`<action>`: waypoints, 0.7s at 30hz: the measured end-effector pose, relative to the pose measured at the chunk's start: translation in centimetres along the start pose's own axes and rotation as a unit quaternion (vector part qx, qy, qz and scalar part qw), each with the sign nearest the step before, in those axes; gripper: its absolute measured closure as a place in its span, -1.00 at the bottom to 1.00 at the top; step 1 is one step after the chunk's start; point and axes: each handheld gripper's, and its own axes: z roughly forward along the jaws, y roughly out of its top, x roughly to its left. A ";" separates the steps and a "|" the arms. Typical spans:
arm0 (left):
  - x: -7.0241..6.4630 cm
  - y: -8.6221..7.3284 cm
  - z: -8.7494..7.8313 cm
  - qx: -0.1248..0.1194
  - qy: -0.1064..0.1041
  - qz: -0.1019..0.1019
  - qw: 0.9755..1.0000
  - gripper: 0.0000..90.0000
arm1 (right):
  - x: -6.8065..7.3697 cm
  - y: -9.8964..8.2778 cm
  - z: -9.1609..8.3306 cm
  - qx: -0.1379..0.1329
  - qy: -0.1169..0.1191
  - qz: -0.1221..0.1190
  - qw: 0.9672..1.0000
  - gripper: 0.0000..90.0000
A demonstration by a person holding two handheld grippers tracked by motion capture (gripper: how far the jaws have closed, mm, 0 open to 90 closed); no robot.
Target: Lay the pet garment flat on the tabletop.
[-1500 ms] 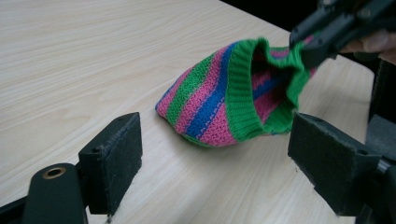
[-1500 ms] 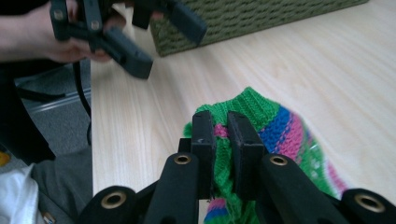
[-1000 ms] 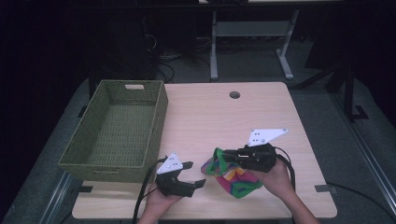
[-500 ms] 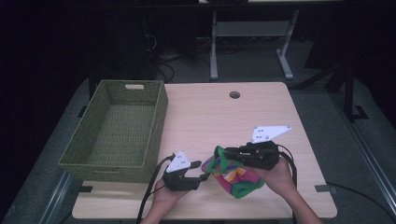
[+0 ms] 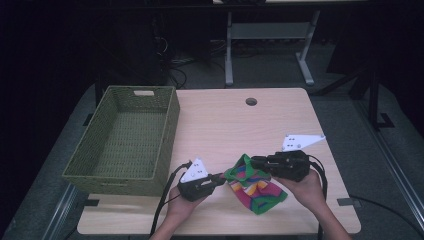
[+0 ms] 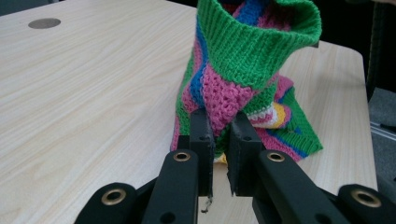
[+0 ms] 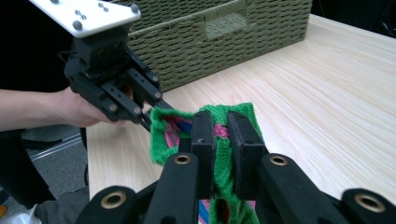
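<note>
Left claw (image 5: 220, 179), jaws just closed, pinches the knit (image 5: 255, 187) at lower centre of the tabletop (image 5: 225, 125); right claw (image 5: 256, 162) grips its green cuff, basket (image 5: 125, 145) to the left. Left gripper view: knit (image 6: 243, 60) rises above the clamped jaws. Right gripper view: cuff (image 7: 219, 119) pinched, left claw (image 7: 145, 119) opposite.

Table (image 5: 235, 125): standing pale, wood-grained, with rounded corners and a small round hole (image 5: 251, 101) near the far edge.
Basket (image 5: 125, 142): sitting empty on the left part, green and woven, reaching to the left edge.
Knitted cloth (image 5: 255, 187): lying partly on the near part, many-coloured with green ribbing.
</note>
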 end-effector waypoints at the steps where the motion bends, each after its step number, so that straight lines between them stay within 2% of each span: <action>1: 0.1 0.1 -0.1 0.000 -0.001 -0.004 1.000 0.82 | -0.1 -0.1 -0.2 -0.001 -0.002 0.001 1.000 0.81; 3: 0.2 0.5 -0.1 0.000 -0.003 -0.012 1.000 0.82 | -0.4 -0.4 -0.5 -0.004 -0.006 0.002 1.000 0.81; 10: 0.2 1.8 0.0 0.016 -0.004 -0.003 1.000 0.83 | -1.1 -0.7 -1.6 -0.010 -0.025 0.006 1.000 0.81; 11: 0.3 2.3 0.1 0.020 -0.011 -0.006 1.000 0.83 | -1.2 -0.6 -1.7 -0.014 -0.029 0.005 0.999 0.81; 15: 0.2 3.1 0.1 0.031 -0.011 0.005 0.999 0.84 | -1.6 -0.5 -2.1 -0.019 -0.037 0.006 0.999 0.81; 18: 0.4 3.7 -0.1 0.035 -0.009 0.006 0.999 0.84 | -1.9 -0.4 -2.4 -0.031 -0.033 0.016 0.999 0.81; 21: 0.9 4.3 -0.4 0.040 -0.004 0.006 0.999 0.84 | -1.7 -0.5 -2.2 -0.029 -0.030 0.017 0.999 0.81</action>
